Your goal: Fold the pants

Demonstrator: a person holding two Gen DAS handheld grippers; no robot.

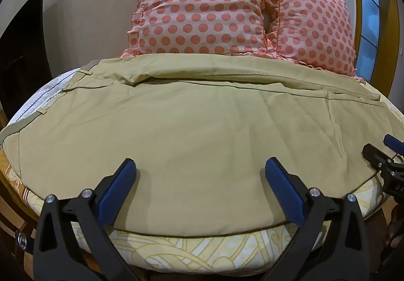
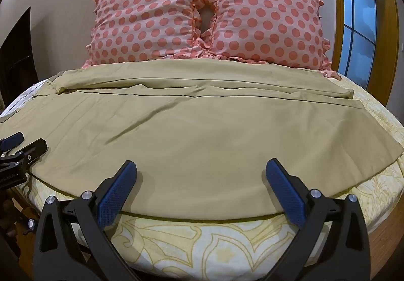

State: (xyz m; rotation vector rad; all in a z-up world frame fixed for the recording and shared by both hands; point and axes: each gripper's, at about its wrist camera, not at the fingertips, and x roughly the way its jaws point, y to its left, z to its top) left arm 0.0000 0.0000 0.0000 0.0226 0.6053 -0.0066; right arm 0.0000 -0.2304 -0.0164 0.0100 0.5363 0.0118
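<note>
Khaki pants [image 1: 197, 129] lie flat across the bed, waistband at the left, legs running to the right; they also show in the right wrist view [image 2: 202, 134]. The far leg lies along the back by the pillows. My left gripper [image 1: 200, 167] is open and empty, its blue pads just above the near edge of the pants, toward the waist half. My right gripper [image 2: 201, 167] is open and empty, over the near edge toward the leg ends. Each gripper shows in the other's view: the right gripper [image 1: 386, 152] at the right edge, the left gripper [image 2: 20, 147] at the left edge.
Two pink polka-dot pillows [image 1: 202, 8] [image 2: 265, 18] stand at the head of the bed behind the pants. The bed [image 2: 202, 243] has a yellow patterned sheet, its near edge just below the grippers. A window [image 2: 358, 23] is at the right, a dark doorway [image 1: 20, 48] at the left.
</note>
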